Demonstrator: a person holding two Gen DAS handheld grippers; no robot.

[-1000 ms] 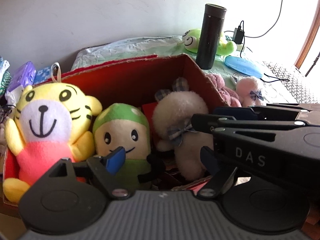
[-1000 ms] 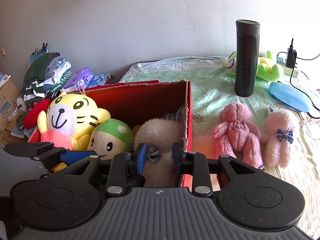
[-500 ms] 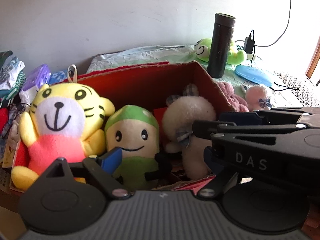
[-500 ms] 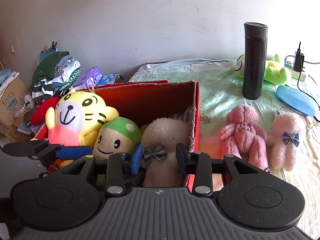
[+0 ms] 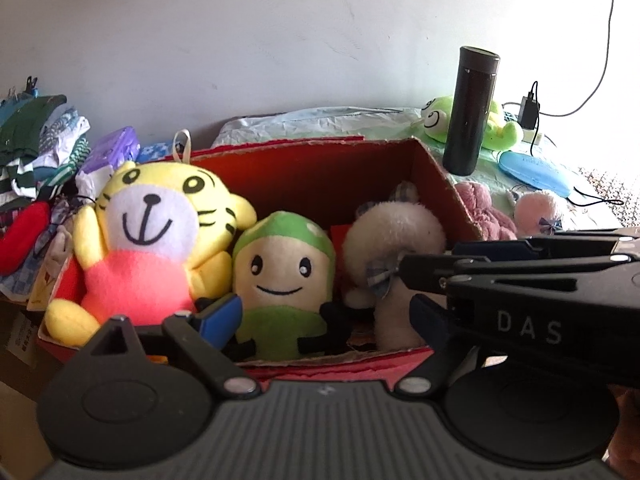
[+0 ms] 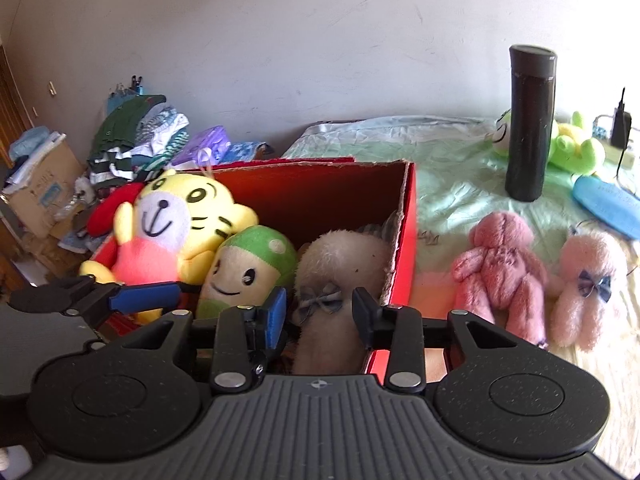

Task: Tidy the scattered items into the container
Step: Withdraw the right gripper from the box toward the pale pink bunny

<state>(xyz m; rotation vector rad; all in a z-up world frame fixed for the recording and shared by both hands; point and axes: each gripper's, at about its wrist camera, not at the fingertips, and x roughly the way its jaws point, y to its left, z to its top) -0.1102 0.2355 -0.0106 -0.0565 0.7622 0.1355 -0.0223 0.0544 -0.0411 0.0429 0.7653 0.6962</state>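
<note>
A red cardboard box (image 5: pixel 304 146) (image 6: pixel 312 166) holds a yellow tiger plush (image 5: pixel 152 232) (image 6: pixel 180 216), a green-capped plush (image 5: pixel 280 268) (image 6: pixel 244 264) and a cream plush with a grey bow (image 5: pixel 392 240) (image 6: pixel 340 264). My left gripper (image 5: pixel 324 316) straddles the green-capped plush. Its jaws are opening and its pads stand off the plush. My right gripper (image 6: pixel 320 312) is open around the cream plush, which rests in the box's right corner. On the green sheet right of the box lie a dark pink bear (image 6: pixel 500 264) and a pale pink bear (image 6: pixel 588 280).
A tall black flask (image 6: pixel 528 128) stands on the sheet behind the bears. Beside it are a green frog plush (image 6: pixel 572 144), a blue case (image 6: pixel 604 204) and a charger with cables. Folded clothes (image 6: pixel 136 136) and cardboard boxes pile up left of the red box.
The right jaws have widened off the cream plush, which stays in the box. The left jaws have spread a little, and both grippers have drawn back slightly from the box.
</note>
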